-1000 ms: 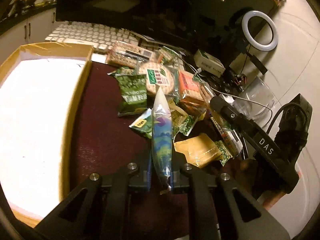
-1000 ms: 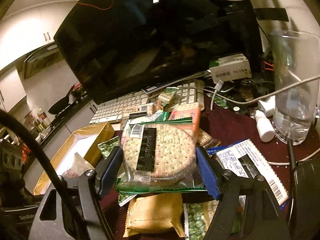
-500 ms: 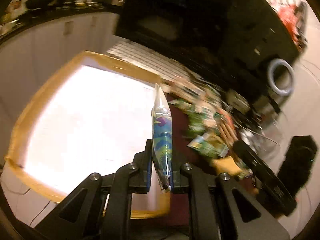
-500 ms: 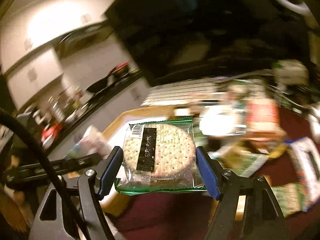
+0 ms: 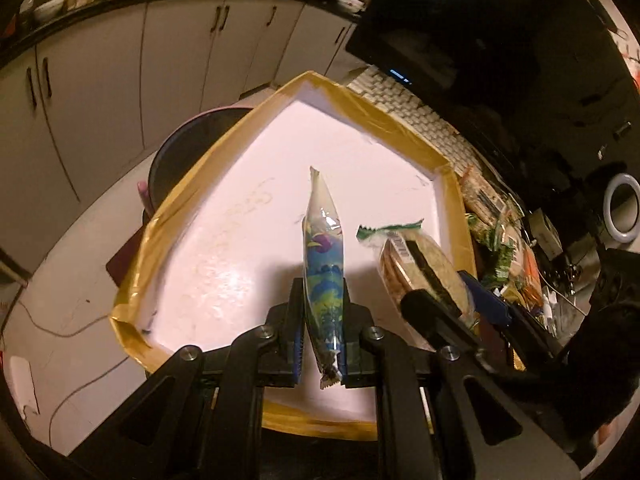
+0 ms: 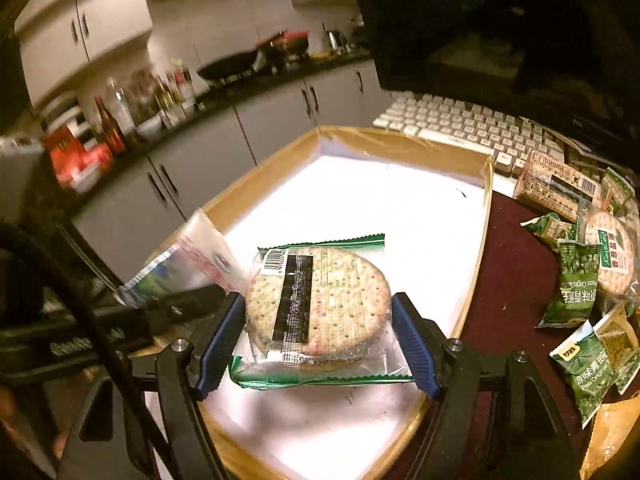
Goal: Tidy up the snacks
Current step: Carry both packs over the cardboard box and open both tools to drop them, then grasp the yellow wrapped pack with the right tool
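L gripper (image 5: 320, 344): jaws pinching blue-green snack pouch (image 5: 323, 264) edge-on, above white tray (image 5: 404, 128) interior. R gripper (image 6: 316, 344): jaws clamped on round cracker pack (image 6: 318, 304), also over tray. Remaining snack packs (image 6: 576, 280) on table (image 6: 508, 280), R of tray, near keyboard (image 6: 460, 124).

A dark maroon tabletop (image 6: 516, 264) carries a shallow tray (image 6: 404, 142) with gold-taped walls and a white floor. Just behind the tray lies a white keyboard (image 6: 472, 124). To the tray's right, green pea snack packets (image 6: 576, 280), a round cracker pack (image 6: 612, 256) and a tan biscuit pack (image 6: 556, 184) lie heaped together.
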The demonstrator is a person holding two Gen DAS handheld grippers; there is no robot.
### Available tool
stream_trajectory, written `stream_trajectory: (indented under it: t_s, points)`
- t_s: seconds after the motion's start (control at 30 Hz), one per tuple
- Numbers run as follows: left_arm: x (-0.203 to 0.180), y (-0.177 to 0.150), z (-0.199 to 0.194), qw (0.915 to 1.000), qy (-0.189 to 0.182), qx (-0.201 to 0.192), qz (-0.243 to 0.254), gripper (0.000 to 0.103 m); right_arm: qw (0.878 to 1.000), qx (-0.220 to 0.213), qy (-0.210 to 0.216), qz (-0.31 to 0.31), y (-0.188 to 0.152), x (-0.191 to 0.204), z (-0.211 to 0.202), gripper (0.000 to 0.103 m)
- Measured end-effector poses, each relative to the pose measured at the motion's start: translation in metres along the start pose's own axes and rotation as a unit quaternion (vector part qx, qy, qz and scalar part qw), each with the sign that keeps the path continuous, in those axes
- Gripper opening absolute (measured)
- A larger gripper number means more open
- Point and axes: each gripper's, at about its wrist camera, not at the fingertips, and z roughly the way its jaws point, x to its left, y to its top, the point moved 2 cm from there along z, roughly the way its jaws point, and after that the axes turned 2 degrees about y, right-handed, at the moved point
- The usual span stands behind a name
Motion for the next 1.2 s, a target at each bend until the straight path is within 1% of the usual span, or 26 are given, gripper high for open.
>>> stream_trajectory:
  t_s: [0.07,0.13,0.2,0.27,0.3,0.33,0.37,0.4,0.43,0.5,0.63,0.7,0.73,0.8,0.87,1.0,1.13,1.2]
  points:
    - [0.004,0.001,0.003,1.0000,-0.005,0.005,-0.004,0.014,1.000,0.013,-0.013,-0.010,-0.002,0.004,0.006,0.074]
    - [0.003,0.000,0.002,1.0000,-0.001,0.000,0.004,0.014,0.999,0.014,-0.028,-0.024,-0.003,0.006,0.008,0.075]
    - [0.001,0.000,0.002,0.9999,0.007,-0.002,0.013,0.015,0.999,0.018,-0.033,-0.028,-0.003,0.007,0.010,0.075]
    - [0.001,0.000,0.003,0.9997,0.014,-0.001,0.019,0.018,0.999,0.020,-0.030,-0.031,-0.005,0.009,0.008,0.075]
    - [0.000,0.000,0.003,0.9995,0.022,-0.004,0.024,0.024,0.999,0.019,-0.025,-0.031,-0.006,0.009,0.008,0.075]
    - [-0.002,0.001,0.001,0.9991,0.030,-0.008,0.030,0.037,0.999,0.014,-0.015,-0.027,-0.006,0.007,0.005,0.075]
    - [-0.004,0.001,-0.002,0.9982,0.042,-0.018,0.040,0.045,1.000,0.010,-0.007,-0.022,-0.004,0.006,0.006,0.075]
    - [-0.004,0.002,-0.005,0.9973,0.052,-0.027,0.045,0.065,1.000,0.003,0.003,-0.014,-0.004,0.005,0.004,0.075]
    - [-0.005,0.002,-0.010,0.9961,0.060,-0.042,0.049,0.072,1.000,-0.006,0.015,-0.004,-0.003,0.001,0.001,0.075]
    - [-0.006,0.003,-0.018,0.9939,0.069,-0.067,0.053,0.073,0.999,-0.027,0.035,0.014,-0.001,-0.008,-0.011,0.076]
    - [-0.013,0.002,-0.031,0.9909,0.068,-0.100,0.059,0.074,0.996,-0.074,0.041,0.032,-0.005,-0.025,-0.042,0.078]
    - [-0.028,-0.003,-0.038,0.9885,0.050,-0.117,0.081,0.076,0.993,-0.100,0.037,0.043,-0.011,-0.039,-0.062,0.078]
    - [-0.034,-0.005,-0.040,0.9871,0.041,-0.126,0.090,0.080,0.991,-0.113,0.036,0.054,-0.015,-0.049,-0.071,0.078]
    - [-0.053,-0.012,-0.042,0.9837,0.022,-0.141,0.110,0.082,0.989,-0.121,0.032,0.076,-0.023,-0.066,-0.084,0.078]
    - [-0.070,-0.017,-0.041,0.9820,0.006,-0.141,0.125,0.082,0.988,-0.121,0.023,0.096,-0.035,-0.083,-0.092,0.078]
    - [-0.101,-0.026,-0.028,0.9812,-0.024,-0.113,0.154,0.082,0.988,-0.109,-0.004,0.112,-0.059,-0.107,-0.108,0.078]
    - [-0.124,-0.037,-0.019,0.9797,-0.046,-0.091,0.172,0.082,0.986,-0.105,-0.020,0.131,-0.073,-0.125,-0.128,0.078]
    - [-0.133,-0.043,-0.018,0.9785,-0.051,-0.086,0.180,0.082,0.984,-0.101,-0.042,0.138,-0.079,-0.138,-0.136,0.078]
